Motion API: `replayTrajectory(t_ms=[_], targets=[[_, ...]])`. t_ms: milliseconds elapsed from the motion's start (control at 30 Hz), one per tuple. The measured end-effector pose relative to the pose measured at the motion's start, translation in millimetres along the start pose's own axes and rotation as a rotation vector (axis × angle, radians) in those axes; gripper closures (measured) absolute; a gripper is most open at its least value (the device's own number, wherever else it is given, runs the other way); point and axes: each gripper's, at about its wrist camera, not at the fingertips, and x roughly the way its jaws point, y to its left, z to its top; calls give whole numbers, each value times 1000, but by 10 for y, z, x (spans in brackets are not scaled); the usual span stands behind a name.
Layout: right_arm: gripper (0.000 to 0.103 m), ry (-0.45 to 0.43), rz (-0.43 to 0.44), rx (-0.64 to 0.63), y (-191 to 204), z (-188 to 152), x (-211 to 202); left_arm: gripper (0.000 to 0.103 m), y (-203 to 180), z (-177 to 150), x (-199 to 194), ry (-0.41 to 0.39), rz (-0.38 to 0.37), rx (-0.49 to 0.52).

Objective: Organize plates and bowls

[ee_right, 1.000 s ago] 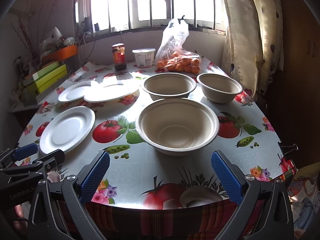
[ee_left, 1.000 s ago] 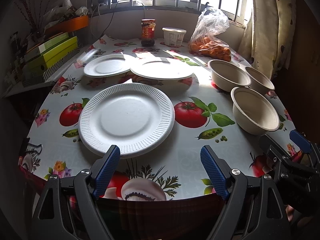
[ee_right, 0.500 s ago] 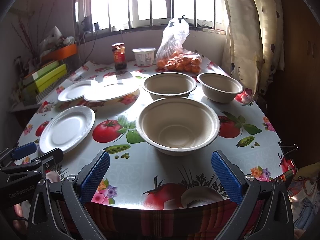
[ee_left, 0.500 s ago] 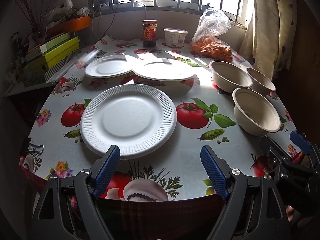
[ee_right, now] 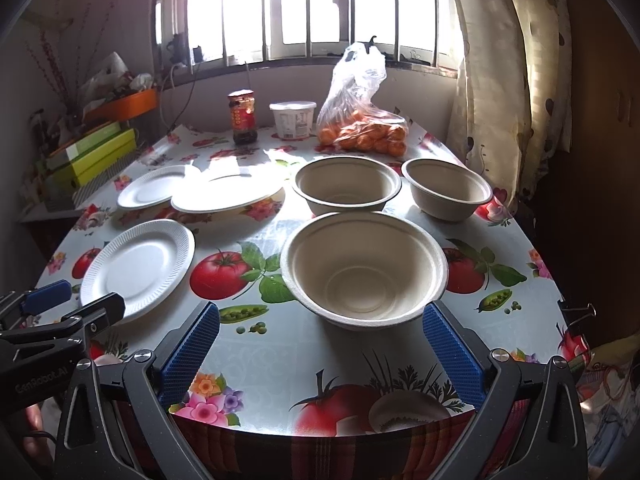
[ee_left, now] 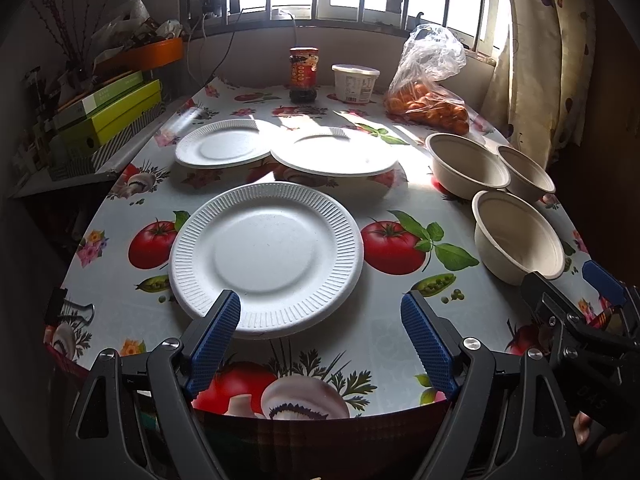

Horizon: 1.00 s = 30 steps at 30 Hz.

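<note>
In your left wrist view, your left gripper (ee_left: pixel 320 316) hangs over the near edge of the table (ee_left: pixel 384 344), its fingers (ee_left: pixel 214 336) spread wide and holding nothing. The left fingertip overlaps the near rim of the nearest plate (ee_left: pixel 266 258), which lies flat just in from that edge; you cannot tell whether it touches. Two more plates sit toward the far edge: the far left plate (ee_left: pixel 222 148) and the sunlit plate (ee_left: pixel 336 154), whose rims appear to overlap. Along the right edge stand three bowls: the nearest bowl (ee_left: pixel 518 236), the middle bowl (ee_left: pixel 466 166) and the far bowl (ee_left: pixel 524 172), close together.

In your right wrist view, your right gripper (ee_right: pixel 318 344) also sits over the near edge, fingers (ee_right: pixel 452 354) wide apart and empty, with the nearest bowl (ee_right: pixel 364 268) upright just beyond them. The middle bowl (ee_right: pixel 346 192) stands behind it, the far bowl (ee_right: pixel 446 190) toward the right edge. At the far edge are a jar (ee_right: pixel 242 117), a white tub (ee_right: pixel 294 119) and a bag of oranges (ee_right: pixel 362 120).
</note>
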Motion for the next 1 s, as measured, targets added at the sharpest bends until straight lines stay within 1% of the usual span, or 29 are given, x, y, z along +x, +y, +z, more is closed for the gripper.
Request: replayTrajectory(t_ms=[267, 367, 500, 767, 1000], targets=[[0, -28, 31, -41, 142, 174, 6, 20, 97, 98, -19, -23, 10, 2], [0, -38, 52, -57, 222, 262, 17, 20, 166, 164, -12, -24, 9, -7], [0, -44, 74, -70, 306, 388, 72, 20, 286, 261, -21, -40, 26, -26], [0, -46, 123, -101, 547, 675, 242, 20, 547, 442, 79, -29, 57, -37], [0, -15, 186, -125, 809, 954, 489, 20, 913, 616, 225, -2, 56, -102]])
